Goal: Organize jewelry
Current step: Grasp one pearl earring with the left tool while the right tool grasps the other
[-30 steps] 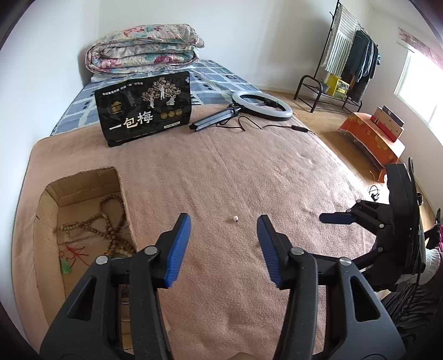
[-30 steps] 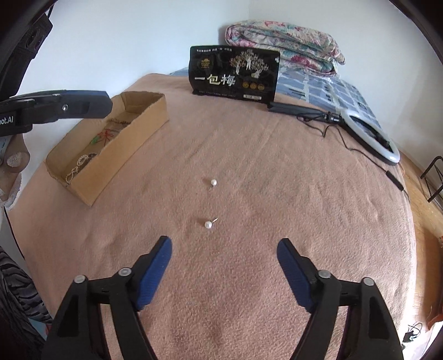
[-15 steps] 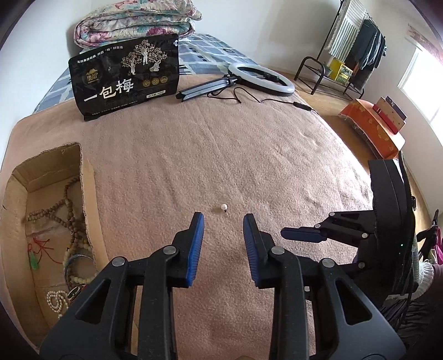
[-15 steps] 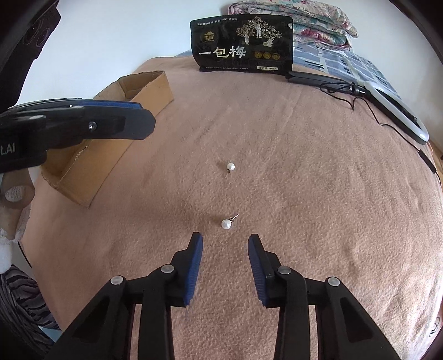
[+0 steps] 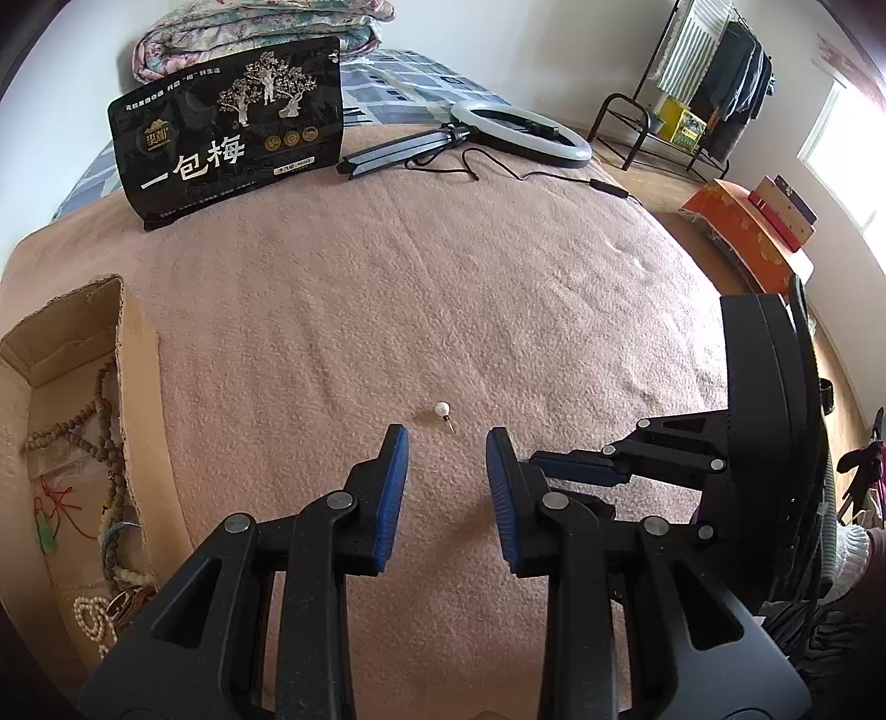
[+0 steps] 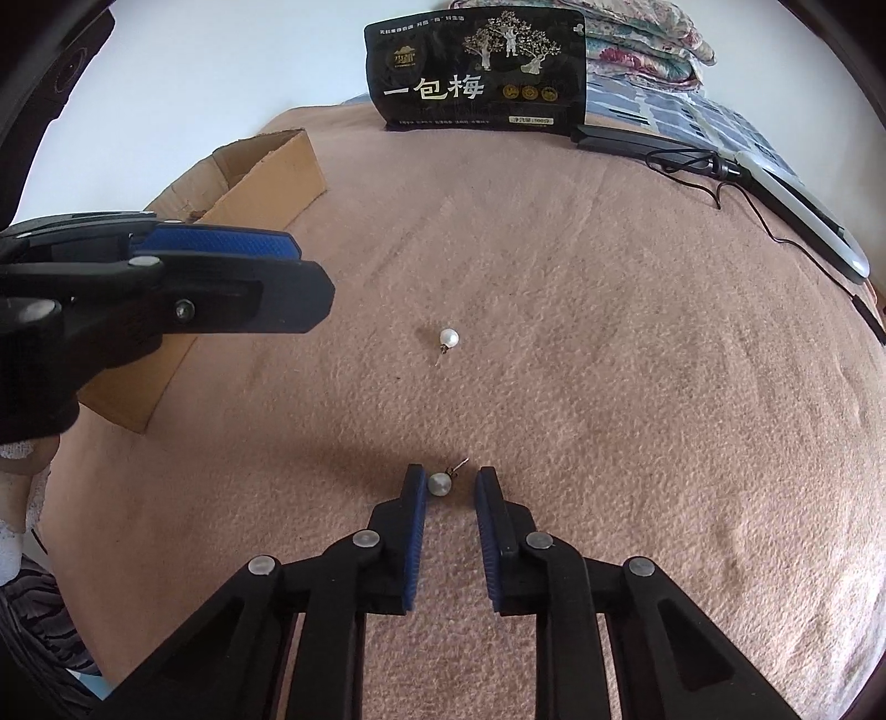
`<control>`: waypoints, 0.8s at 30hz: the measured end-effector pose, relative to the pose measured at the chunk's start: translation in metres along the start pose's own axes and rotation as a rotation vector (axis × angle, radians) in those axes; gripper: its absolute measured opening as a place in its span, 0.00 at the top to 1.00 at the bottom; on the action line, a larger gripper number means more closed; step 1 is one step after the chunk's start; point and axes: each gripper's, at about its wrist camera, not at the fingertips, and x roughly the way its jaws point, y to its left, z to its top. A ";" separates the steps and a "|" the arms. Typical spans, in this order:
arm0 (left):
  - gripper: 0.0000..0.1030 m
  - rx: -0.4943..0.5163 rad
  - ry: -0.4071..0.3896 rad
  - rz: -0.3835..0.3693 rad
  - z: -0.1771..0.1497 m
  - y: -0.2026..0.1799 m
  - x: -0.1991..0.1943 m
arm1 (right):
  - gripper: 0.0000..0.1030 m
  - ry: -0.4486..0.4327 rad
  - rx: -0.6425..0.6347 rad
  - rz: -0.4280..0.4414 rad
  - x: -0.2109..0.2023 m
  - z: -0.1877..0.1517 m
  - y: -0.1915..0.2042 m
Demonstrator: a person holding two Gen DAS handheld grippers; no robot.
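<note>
- While we hold both tools low over the pink blanket (image 6: 609,332) on the bed, the right tongs (image 6: 448,487) sit at the lower middle of the right wrist view, their blue pads narrowed around the near pearl earring (image 6: 440,484).
- That pearl lies on the blanket between the pads, just beside the left pad; we cannot tell whether it touches, and a clear gap remains on the other side.
- We see the far pearl earring (image 6: 449,337) at the centre of the same view, apart from any tool.
- In the left wrist view, the left tongs (image 5: 447,443) hang at the lower middle, moderately apart and gripping nothing; the far pearl earring (image 5: 441,410) lies just ahead of the tips.
- At the left edge of that view stands the cardboard box (image 5: 138,354), with the wooden bead strings (image 5: 105,421) and a white pearl strand (image 5: 91,626) inside.
- Toward the top of the frame we see a black pouch (image 5: 232,127) standing upright, a ring light (image 5: 520,133) lying to its right, and a folded quilt (image 5: 260,22) behind.
</note>
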 end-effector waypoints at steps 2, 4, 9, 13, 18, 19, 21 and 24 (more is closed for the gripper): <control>0.72 0.003 0.006 -0.001 0.000 -0.001 0.004 | 0.90 -0.002 -0.008 -0.009 0.000 0.001 -0.001; 0.72 0.004 0.014 -0.002 0.000 -0.002 0.009 | 0.93 -0.002 -0.007 -0.015 0.001 0.001 -0.005; 0.72 0.012 0.037 0.001 0.000 -0.006 0.026 | 0.94 -0.003 0.010 -0.025 0.000 0.002 -0.014; 0.72 0.017 0.055 0.012 0.001 -0.007 0.040 | 0.94 -0.002 0.021 -0.052 -0.001 0.003 -0.024; 0.76 0.005 0.063 0.023 0.004 -0.005 0.056 | 0.94 -0.005 0.063 -0.063 -0.003 0.003 -0.040; 0.80 0.004 0.068 0.027 0.005 -0.004 0.059 | 0.94 -0.005 0.067 -0.066 -0.003 0.003 -0.042; 0.80 -0.002 0.072 0.033 0.006 -0.003 0.064 | 0.94 -0.006 0.074 -0.066 -0.004 0.004 -0.044; 0.80 -0.008 0.076 0.044 0.007 -0.002 0.071 | 0.94 -0.005 0.078 -0.065 -0.003 0.004 -0.045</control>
